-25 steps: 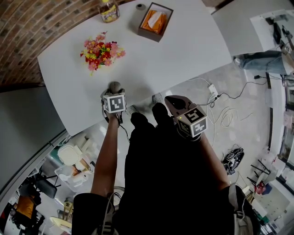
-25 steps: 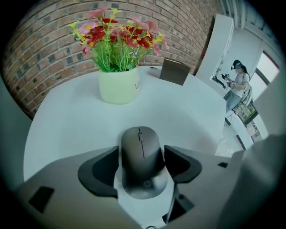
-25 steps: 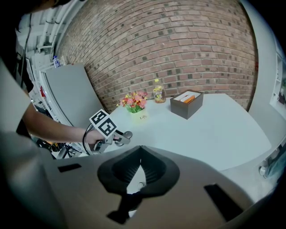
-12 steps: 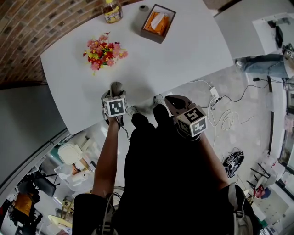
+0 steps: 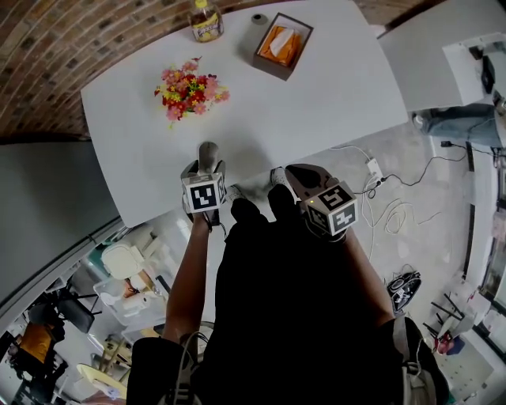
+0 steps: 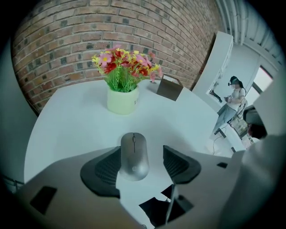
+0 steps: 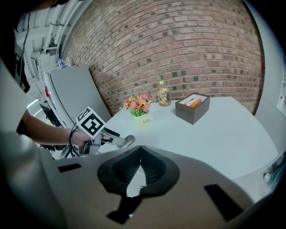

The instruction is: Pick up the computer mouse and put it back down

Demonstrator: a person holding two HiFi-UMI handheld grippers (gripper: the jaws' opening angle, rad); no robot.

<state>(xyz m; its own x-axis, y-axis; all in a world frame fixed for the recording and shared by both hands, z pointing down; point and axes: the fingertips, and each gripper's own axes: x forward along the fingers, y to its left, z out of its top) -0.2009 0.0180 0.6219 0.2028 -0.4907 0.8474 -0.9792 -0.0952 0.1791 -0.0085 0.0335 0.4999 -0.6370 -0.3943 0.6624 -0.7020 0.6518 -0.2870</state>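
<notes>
A grey computer mouse [image 6: 134,154] [image 5: 209,152] lies on the white table [image 5: 316,103] near its front edge. My left gripper [image 6: 139,164] [image 5: 205,168] is open around the mouse's rear half. The left pad [image 6: 105,170] sits against the mouse, and a strip of table shows between the mouse and the right pad [image 6: 178,164]. In the right gripper view the mouse [image 7: 128,141] pokes out past the left gripper's tips. My right gripper [image 7: 141,150] [image 5: 300,174] is shut and empty, held off the table's front edge over the floor.
A pot of flowers [image 5: 190,88] [image 6: 123,94] stands behind the mouse. Farther back are a brown box with orange contents [image 5: 282,46], a bottle [image 5: 205,19] and a small roll [image 5: 259,18]. Cables [image 5: 379,170] lie on the floor at right. A person [image 6: 232,100] stands far right.
The left gripper has drawn back toward the table's front edge, so more of the mouse shows ahead of it. The right gripper has stayed put.
</notes>
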